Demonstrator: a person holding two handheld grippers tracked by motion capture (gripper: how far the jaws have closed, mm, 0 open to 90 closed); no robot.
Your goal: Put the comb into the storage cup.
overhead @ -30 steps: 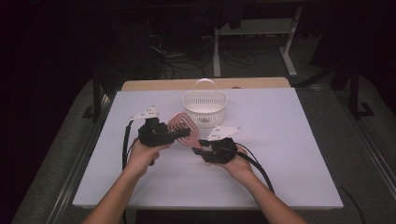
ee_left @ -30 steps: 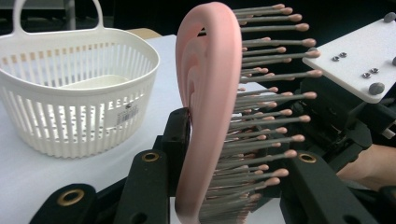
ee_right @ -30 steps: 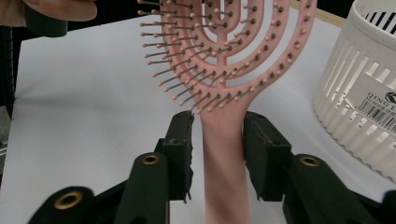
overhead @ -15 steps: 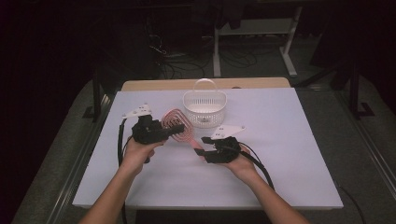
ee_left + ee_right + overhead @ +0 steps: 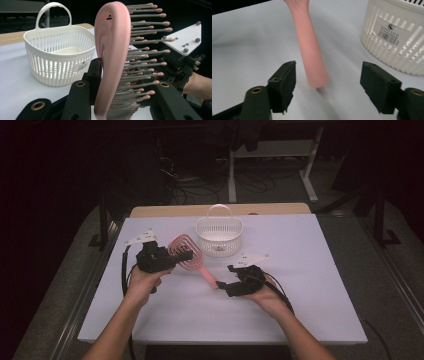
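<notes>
pink hairbrush (image 5: 112,57) head clamped in left hand-held gripper (image 5: 185,256), right hand-held gripper (image 5: 328,87) just opening, off its handle

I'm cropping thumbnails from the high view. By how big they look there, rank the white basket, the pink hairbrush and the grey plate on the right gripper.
1. pink hairbrush, longest span, though the left gripper covers part of its head
2. white basket, close behind; by area it could rank first
3. grey plate, clearly smallest

White table (image 5: 320,285) — metal stand (image 5: 272,165) and cables (image 5: 190,180) behind it.
</notes>
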